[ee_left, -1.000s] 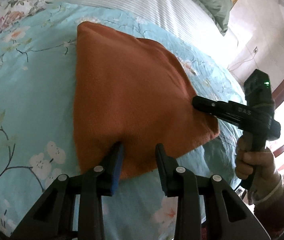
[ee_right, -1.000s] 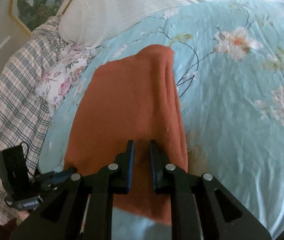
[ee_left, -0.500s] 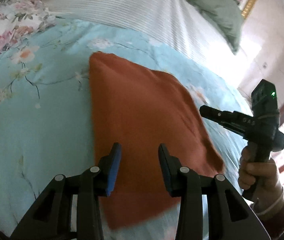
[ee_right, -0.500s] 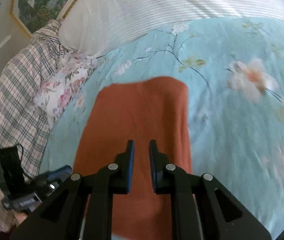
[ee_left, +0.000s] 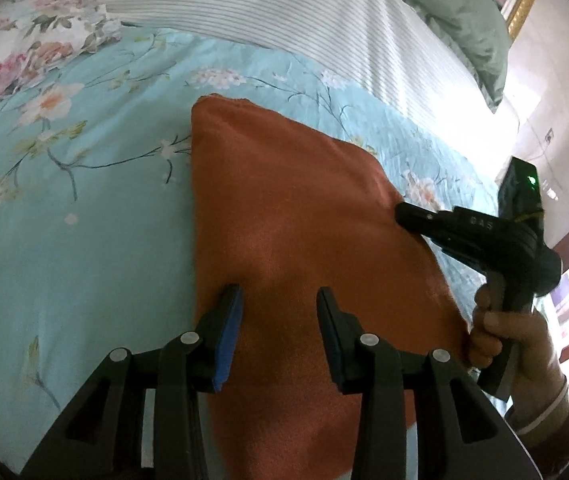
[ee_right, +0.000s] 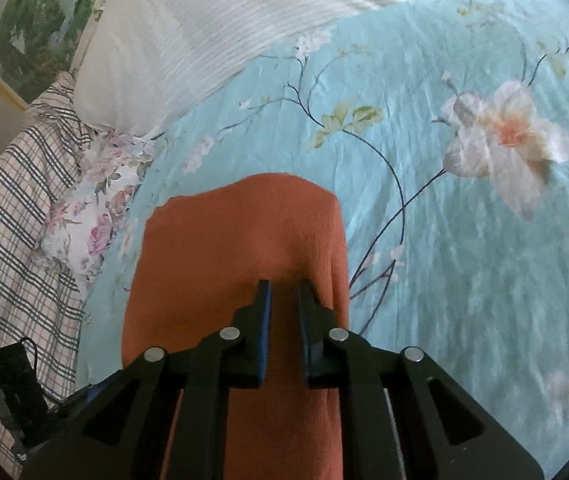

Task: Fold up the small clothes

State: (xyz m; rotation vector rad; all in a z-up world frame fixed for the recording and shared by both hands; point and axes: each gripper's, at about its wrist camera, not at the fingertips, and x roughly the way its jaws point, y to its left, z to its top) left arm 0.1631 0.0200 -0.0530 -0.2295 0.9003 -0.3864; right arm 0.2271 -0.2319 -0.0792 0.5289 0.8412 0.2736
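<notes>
A folded rust-orange cloth lies flat on the light blue floral bedsheet. My left gripper is open and hovers over the cloth's near left part, holding nothing. My right gripper has its jaws a narrow gap apart over the cloth, near its right folded edge, with nothing between them. The right gripper also shows in the left wrist view, its tip over the cloth's right edge.
A white striped pillow and a green pillow lie at the head of the bed. A plaid blanket and a floral cloth lie to the left in the right wrist view.
Both grippers have moved forward over the cloth, from its near edge toward its middle. The cloth lies where it was. The left jaws stay wide, the right jaws stay narrow.
</notes>
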